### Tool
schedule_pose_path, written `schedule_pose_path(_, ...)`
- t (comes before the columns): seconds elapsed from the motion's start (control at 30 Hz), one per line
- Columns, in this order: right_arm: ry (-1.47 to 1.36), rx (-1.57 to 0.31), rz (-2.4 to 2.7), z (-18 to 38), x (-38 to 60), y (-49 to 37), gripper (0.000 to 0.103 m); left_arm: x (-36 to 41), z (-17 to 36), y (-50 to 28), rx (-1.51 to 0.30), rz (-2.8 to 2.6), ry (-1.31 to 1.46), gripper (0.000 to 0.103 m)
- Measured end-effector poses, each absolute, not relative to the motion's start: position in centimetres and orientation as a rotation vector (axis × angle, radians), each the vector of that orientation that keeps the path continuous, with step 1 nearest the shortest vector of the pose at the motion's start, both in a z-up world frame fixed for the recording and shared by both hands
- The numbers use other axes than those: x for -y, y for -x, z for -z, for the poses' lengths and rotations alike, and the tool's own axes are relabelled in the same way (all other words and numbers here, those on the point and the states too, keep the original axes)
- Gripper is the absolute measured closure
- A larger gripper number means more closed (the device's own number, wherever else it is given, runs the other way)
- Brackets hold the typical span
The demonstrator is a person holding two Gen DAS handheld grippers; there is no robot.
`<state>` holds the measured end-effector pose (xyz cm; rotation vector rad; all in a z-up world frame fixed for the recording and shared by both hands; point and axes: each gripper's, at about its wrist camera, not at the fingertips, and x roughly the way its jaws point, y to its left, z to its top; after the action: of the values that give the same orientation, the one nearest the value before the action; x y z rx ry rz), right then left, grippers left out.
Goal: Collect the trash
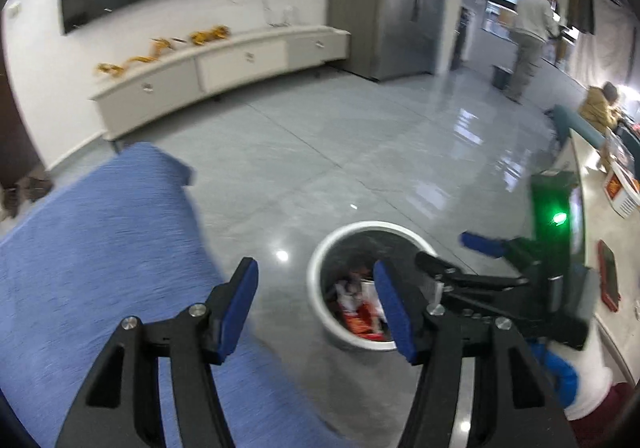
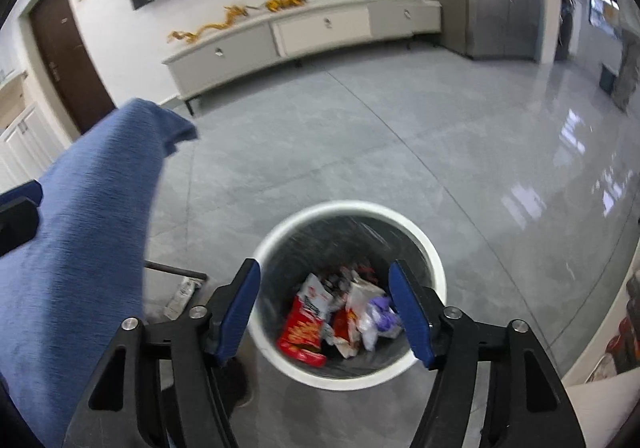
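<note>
A white round trash bin (image 2: 434,268) stands on the grey floor, holding red snack wrappers (image 2: 300,332), white packets and a purple glove (image 2: 382,314). My right gripper (image 2: 325,312) is open and empty, hovering right above the bin's mouth. My left gripper (image 1: 316,312) is open and empty, left of the bin (image 1: 320,268) and above the edge of a blue cloth. The right gripper (image 1: 452,256) also shows in the left wrist view, over the bin's right side.
A blue cloth-covered seat (image 1: 100,248) fills the left, also in the right wrist view (image 2: 80,240). A white table edge (image 1: 588,207) with boxes is at the right. A low white cabinet (image 2: 300,31) lines the far wall. A person (image 1: 528,35) stands far right.
</note>
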<state>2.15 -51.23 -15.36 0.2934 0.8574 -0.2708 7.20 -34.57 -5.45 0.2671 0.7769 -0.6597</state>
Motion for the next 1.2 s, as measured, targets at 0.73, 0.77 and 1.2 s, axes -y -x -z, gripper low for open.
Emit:
schedule_pose_path(0.73, 0.109, -0.531, 0.133, -1.6, 28.9, 2.0, 0.005, 6.8, -3.8, -1.3, -0.478, 0.048, -0.064, 0.02)
schedule_pose_path(0.77, 0.122, -0.521, 0.128, -2.0, 28.1, 2.3, 0.005, 6.3, -4.0, -0.9, -0.469, 0.038, -0.056, 0.018)
schedule_pose_path(1.2, 0.189, -0.435, 0.121, -4.5, 22.9, 6.5, 0.003, 2.1, -5.3, 4.4, -0.382, -0.06, 0.015, 0.009)
